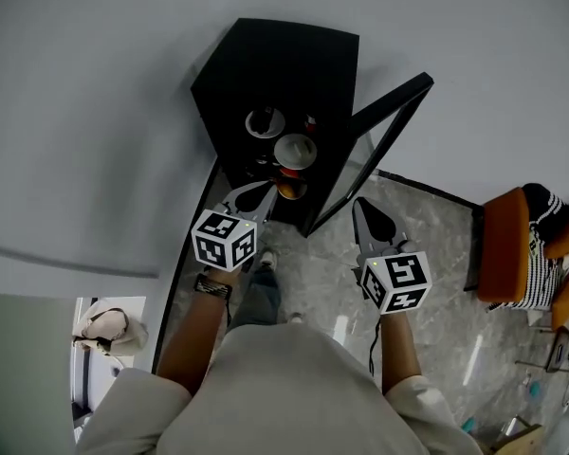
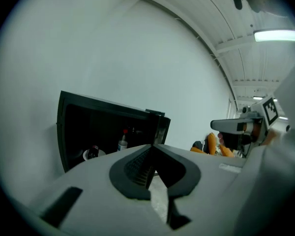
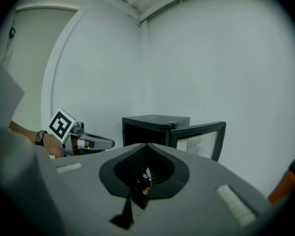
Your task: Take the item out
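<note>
A small black cabinet (image 1: pixel 275 60) stands against the white wall with its glass door (image 1: pixel 379 140) swung open to the right. Inside I see white bowls (image 1: pixel 264 121), a red-capped bottle (image 2: pixel 123 141) and an orange item (image 1: pixel 290 191). My left gripper (image 1: pixel 250 195) is shut and empty, its tip just before the cabinet's open front. My right gripper (image 1: pixel 360 204) is also shut and empty, and it hangs near the door's lower edge. In the left gripper view the jaws (image 2: pixel 152 145) meet in front of the cabinet (image 2: pixel 108 124). The right gripper view has its tip (image 3: pixel 147 145) below the cabinet (image 3: pixel 155 124).
An orange chair (image 1: pixel 507 245) with striped cloth stands at the right on the grey marble floor (image 1: pixel 436 282). The white wall runs behind and to the left of the cabinet. Another person (image 1: pixel 104 325) shows at the lower left. My feet (image 1: pixel 266 259) are close to the cabinet.
</note>
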### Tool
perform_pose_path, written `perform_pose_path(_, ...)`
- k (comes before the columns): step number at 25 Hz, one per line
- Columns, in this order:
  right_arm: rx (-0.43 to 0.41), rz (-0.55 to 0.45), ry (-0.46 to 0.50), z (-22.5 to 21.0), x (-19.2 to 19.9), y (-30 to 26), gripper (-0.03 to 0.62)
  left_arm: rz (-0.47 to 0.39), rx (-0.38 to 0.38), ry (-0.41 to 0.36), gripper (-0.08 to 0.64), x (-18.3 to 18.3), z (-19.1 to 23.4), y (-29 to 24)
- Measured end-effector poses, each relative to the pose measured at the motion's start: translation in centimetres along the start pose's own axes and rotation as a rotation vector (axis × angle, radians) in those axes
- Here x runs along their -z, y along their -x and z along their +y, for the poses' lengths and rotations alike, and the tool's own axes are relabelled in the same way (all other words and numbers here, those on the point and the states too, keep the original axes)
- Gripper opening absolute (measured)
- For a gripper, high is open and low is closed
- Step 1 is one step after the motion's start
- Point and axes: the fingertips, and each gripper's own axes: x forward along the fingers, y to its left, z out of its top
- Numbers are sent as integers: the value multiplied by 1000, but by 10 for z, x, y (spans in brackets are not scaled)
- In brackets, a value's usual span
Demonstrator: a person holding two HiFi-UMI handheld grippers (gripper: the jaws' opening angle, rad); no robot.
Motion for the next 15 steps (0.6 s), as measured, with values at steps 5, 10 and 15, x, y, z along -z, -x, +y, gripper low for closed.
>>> perform_pose_path(5, 25, 36, 30, -9, 8, -43, 8, 53, 36, 2, 20, 13, 37, -46)
perform_pose_path(10, 97, 96, -13, -28, 23, -68, 8, 145, 37, 76, 35, 41, 70, -84)
perform_pose_path(15, 160, 147, -48, -47, 40, -85, 8, 234, 27, 110, 49, 75, 98, -121)
